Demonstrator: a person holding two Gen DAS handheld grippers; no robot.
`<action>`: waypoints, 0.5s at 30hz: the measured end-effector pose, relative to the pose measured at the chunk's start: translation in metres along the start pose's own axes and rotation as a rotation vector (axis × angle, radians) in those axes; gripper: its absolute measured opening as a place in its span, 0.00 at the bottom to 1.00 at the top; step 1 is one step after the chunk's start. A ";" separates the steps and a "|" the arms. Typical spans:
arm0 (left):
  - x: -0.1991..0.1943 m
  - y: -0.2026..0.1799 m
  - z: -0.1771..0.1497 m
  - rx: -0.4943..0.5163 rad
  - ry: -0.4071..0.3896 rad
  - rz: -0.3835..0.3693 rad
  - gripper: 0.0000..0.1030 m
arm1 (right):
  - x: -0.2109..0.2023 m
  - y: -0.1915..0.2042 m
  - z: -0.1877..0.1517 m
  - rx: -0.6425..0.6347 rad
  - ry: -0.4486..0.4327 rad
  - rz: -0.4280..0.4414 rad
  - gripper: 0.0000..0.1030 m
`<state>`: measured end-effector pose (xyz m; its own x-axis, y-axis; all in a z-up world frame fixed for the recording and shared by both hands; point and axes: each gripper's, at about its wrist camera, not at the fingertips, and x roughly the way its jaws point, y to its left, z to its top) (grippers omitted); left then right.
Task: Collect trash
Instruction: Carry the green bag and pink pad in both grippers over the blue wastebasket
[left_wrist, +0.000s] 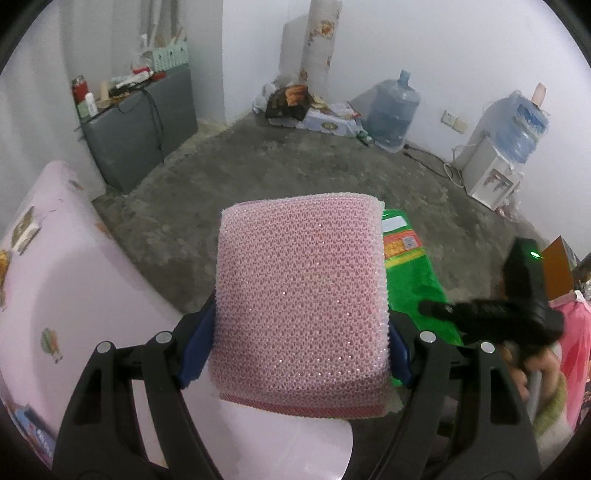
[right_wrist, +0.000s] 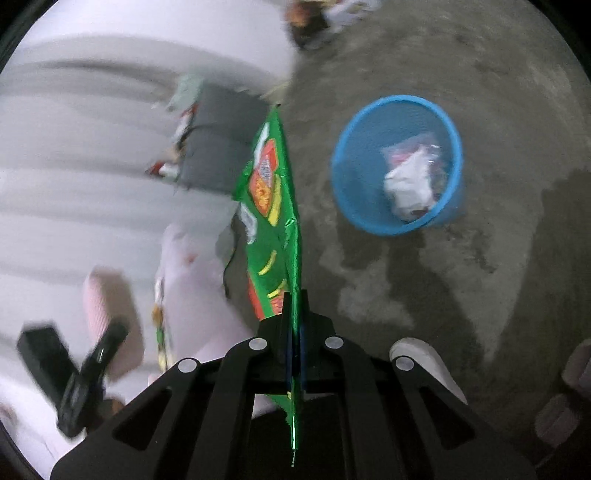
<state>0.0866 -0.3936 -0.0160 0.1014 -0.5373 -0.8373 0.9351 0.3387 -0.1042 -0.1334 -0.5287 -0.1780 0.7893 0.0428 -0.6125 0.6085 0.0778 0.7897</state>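
A pink mesh sponge pad (left_wrist: 301, 295) fills the middle of the left wrist view, and my left gripper (left_wrist: 295, 354) is shut on its two sides with blue pads. Behind it hangs a green snack wrapper (left_wrist: 410, 269). In the right wrist view my right gripper (right_wrist: 294, 314) is shut on that green snack wrapper (right_wrist: 271, 206), which stands up edge-on from the jaws. A blue mesh bin (right_wrist: 397, 164) stands on the concrete floor to the right of the wrapper, with white and pink crumpled trash inside. The right gripper (left_wrist: 428, 306) also shows at the right in the left wrist view.
A pink-covered table (left_wrist: 74, 280) lies at the left. A grey cabinet (left_wrist: 140, 136) with clutter stands against the wall. Water jugs (left_wrist: 393, 110) and a white dispenser (left_wrist: 487, 173) line the far wall. A person's white shoe (right_wrist: 424, 365) rests on the floor near the bin.
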 end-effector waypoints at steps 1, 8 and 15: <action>0.007 0.001 0.003 0.001 0.011 -0.002 0.71 | 0.007 -0.007 0.010 0.015 -0.010 -0.021 0.03; 0.055 -0.001 0.027 0.012 0.079 -0.002 0.71 | 0.086 -0.073 0.085 0.125 -0.071 -0.215 0.07; 0.122 -0.017 0.050 -0.003 0.165 -0.064 0.72 | 0.114 -0.114 0.104 0.156 -0.101 -0.376 0.52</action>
<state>0.1000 -0.5041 -0.0897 -0.0159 -0.4243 -0.9054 0.9368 0.3102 -0.1618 -0.1042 -0.6363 -0.3345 0.5088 -0.0583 -0.8589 0.8549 -0.0830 0.5121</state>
